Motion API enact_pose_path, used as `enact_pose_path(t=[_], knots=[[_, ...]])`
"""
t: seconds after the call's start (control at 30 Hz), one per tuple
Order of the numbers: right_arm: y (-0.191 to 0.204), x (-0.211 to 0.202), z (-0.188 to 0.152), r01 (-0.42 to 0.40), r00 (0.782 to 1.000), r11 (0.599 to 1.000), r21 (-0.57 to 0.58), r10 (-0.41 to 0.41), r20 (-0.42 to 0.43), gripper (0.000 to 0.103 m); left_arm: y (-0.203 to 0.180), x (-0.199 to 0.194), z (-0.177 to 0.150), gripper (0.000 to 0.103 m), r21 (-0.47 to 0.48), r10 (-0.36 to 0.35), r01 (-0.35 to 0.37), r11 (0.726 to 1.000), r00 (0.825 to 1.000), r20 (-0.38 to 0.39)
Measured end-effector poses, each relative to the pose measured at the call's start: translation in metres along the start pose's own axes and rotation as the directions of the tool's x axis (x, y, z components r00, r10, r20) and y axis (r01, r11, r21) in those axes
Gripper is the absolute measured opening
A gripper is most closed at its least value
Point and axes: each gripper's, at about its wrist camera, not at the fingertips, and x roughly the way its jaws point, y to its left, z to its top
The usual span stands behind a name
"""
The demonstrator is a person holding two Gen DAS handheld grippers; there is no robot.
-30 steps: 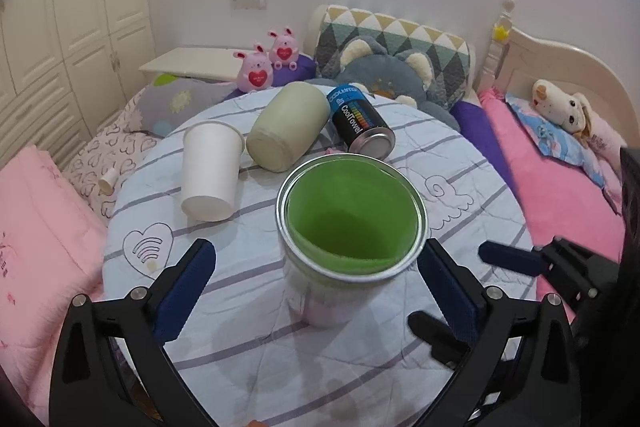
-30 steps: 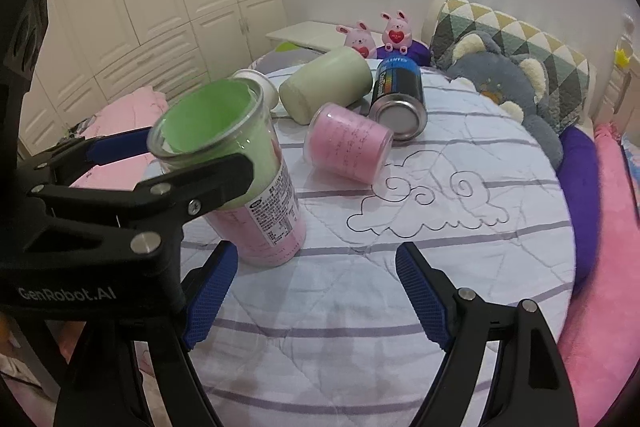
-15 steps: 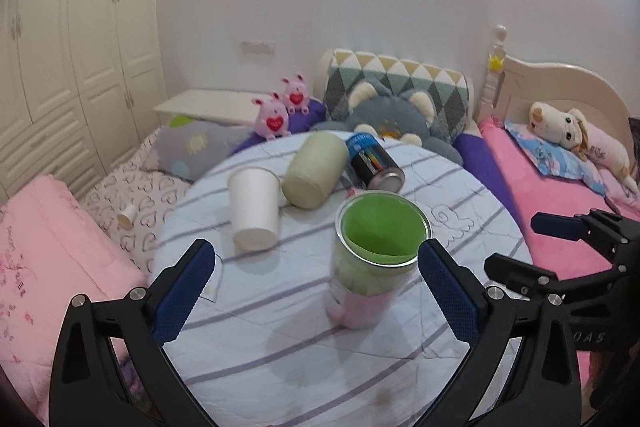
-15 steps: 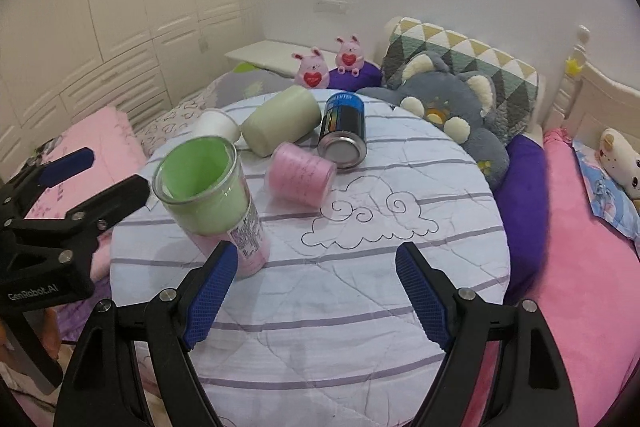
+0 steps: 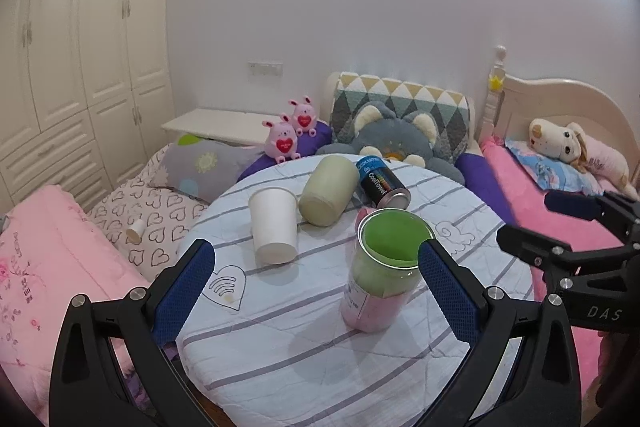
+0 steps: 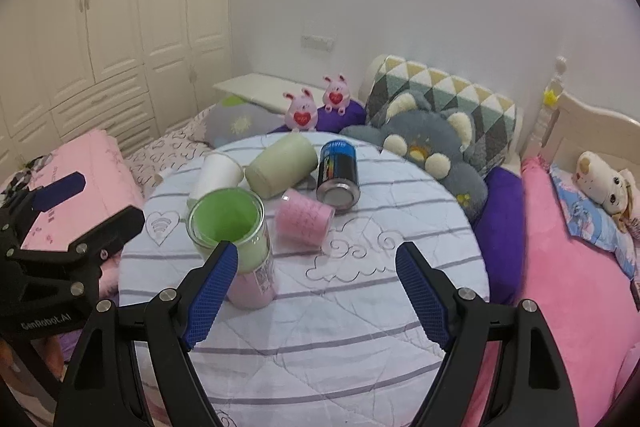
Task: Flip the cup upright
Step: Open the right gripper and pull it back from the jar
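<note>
Left wrist view: left gripper (image 5: 316, 287) spread wide, holding nothing. Green-lined cup (image 5: 383, 275) stands upright right of frame centre on the striped round table (image 5: 304, 359); white paper cup (image 5: 273, 225) upside down, centre-left.

Right wrist view: right gripper (image 6: 316, 293) spread, empty. Green-lined cup (image 6: 236, 247) upright left of centre; pink cup (image 6: 303, 223) on its side at centre.

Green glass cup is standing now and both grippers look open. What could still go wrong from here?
1. The clear glass cup with green lining stands on soft quilted cloth, so a bump could tip it.
2. The right gripper has one blue pad close to that cup.
3. The pink cup, pale green cup and blue can lie on their sides and may roll.
</note>
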Motion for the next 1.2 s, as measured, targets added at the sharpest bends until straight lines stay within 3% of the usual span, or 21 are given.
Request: enact_pose_path(t=[0.43, 0.73, 1.2], knots=[[0.003, -0.015, 0.003, -0.002, 0.996, 1.000, 0.016, 0.000, 0.089, 0.083, -0.005, -0.014, 0.002, 0.103, 0.012, 0.013, -0.013, 1.000, 0.999, 0.052], [-0.006, -0.022, -0.002, -0.064, 0.975, 0.997, 0.049, 0.052, 0.215, 0.083, -0.013, -0.019, 0.001, 0.103, 0.015, 0.049, -0.051, 0.999, 0.992, 0.118], [-0.024, -0.017, -0.008, -0.081, 0.964, 0.995, 0.064, 0.062, 0.258, 0.083, -0.030, -0.012, -0.001, 0.103, 0.026, 0.058, -0.061, 0.998, 0.991, 0.120]])
